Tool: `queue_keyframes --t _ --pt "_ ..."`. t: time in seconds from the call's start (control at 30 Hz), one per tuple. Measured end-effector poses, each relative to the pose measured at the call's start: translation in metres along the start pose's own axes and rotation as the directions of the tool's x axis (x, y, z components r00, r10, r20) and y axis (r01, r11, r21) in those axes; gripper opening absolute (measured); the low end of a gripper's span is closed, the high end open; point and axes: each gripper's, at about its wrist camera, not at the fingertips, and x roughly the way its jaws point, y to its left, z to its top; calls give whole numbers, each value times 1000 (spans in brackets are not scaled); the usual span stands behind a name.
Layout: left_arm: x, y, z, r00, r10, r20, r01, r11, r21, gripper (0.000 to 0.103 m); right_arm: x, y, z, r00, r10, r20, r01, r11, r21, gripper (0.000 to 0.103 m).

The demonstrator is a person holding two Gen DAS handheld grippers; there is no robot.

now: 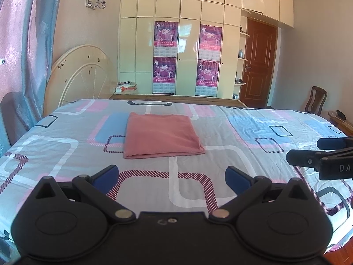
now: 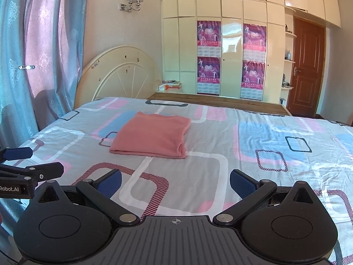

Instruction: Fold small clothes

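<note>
Honestly, at this point the pink garment (image 1: pixel 162 135) was already lying folded into a tidy rectangle out in the middle of the bed (image 1: pixel 220 176), well ahead of both my grippers, with the thick folded edge facing me. My left gripper (image 1: pixel 172 181) had its blue pads spread wide with nothing between them, hovering over the patterned sheet, and my right gripper (image 2: pixel 175 184) was the same, wide apart and empty, just off to the side of the left one. I reckoned the fold was pretty much done, or maybe needed one more halving. If I was going for another fold, my thinking was: come in low at the two near corners, pinch all the layers together and not just the top one, lift both sides evenly, and carry them over to the far edge so the stack stays square. The fabric looked soft and fleecy, so a sloppy pinch would probably drag it across the sheet
</note>
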Motion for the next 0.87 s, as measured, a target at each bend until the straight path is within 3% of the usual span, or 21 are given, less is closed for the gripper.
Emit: queue_keyframes --t 0.87 --pt "4 -2 4 1000 -13 17 13 1000 1 102 0 -1 2 1000 2 8 -2 1000 -23 103"
